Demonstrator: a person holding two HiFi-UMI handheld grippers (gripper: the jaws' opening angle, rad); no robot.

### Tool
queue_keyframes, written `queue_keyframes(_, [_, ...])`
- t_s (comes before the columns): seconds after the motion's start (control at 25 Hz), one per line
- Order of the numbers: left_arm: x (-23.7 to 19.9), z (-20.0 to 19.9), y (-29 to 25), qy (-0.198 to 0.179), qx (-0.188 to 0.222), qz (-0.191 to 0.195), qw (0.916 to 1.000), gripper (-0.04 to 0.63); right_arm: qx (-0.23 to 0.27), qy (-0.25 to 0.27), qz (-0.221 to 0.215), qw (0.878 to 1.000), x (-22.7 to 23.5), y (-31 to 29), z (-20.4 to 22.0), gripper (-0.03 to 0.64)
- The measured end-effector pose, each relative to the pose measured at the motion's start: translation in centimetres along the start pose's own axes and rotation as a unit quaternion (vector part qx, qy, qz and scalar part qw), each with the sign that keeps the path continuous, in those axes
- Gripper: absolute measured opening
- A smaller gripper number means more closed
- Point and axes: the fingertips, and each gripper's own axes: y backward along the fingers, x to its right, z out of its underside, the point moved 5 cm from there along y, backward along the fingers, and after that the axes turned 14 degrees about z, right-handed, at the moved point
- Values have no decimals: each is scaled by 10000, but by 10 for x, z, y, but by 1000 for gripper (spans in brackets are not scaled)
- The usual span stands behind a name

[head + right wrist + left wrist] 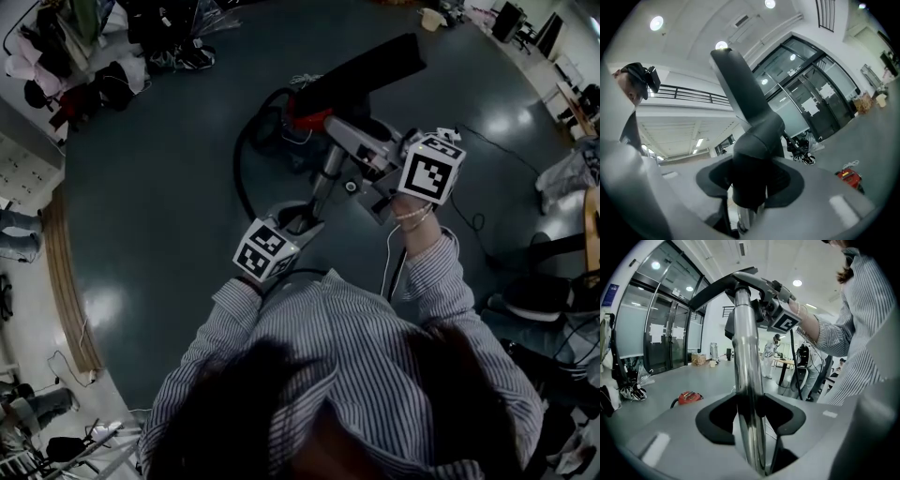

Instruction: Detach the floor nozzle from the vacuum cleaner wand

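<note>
The chrome wand [328, 169] is lifted off the floor and slants up to the black floor nozzle [370, 66]. My left gripper [305, 220] is shut on the wand's lower part; in the left gripper view the tube [745, 357] runs straight up between the pads of the left gripper [750, 413]. My right gripper [366, 173] sits higher, at the joint. In the right gripper view the nozzle's thick black neck [757, 140] fills the gap of the right gripper [750, 180], both pads against it, and the nozzle head [736, 79] rises beyond.
The red vacuum body [305, 112] lies on the grey floor behind the wand, its black hose [242, 178] curving left. Bags and clothes [56, 66] crowd the far left. Desks, chairs and cables [562, 187] line the right. Glass doors [661, 333] stand ahead on the left.
</note>
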Motion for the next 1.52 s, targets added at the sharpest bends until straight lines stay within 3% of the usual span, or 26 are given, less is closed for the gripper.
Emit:
queue_keyframes(0.16, [4, 3, -6, -24, 4, 98, 9999, 189, -369, 895, 213, 9951, 1, 9, 2, 164])
queue_keyframes(0.24, [3, 1, -6, -21, 78, 98, 9999, 187, -404, 1027, 228, 9936, 1, 12, 0, 164])
queue_keyframes(0.36, [5, -1, -1, -48, 248, 186, 9995, 187, -342, 864, 56, 9957, -2, 12, -4, 164])
queue_keyframes(0.64, [10, -7, 3, -140, 458, 469, 9978, 187, -148, -51, -818, 9965, -5, 15, -16, 164])
queue_keyframes(0.76, [9, 0, 5, -76, 318, 304, 9990, 187, 141, 133, -585, 9981, -3, 19, -32, 164])
queue_keyframes(0.92, [1, 10, 15, 195, 438, 32, 9988, 184, 271, 9, -736, 9969, -2, 20, -38, 164])
queue_keyframes(1.52, [-8, -13, 48, 219, 1080, -397, 9931, 184, 240, -503, 137, 9984, 32, 27, 35, 164])
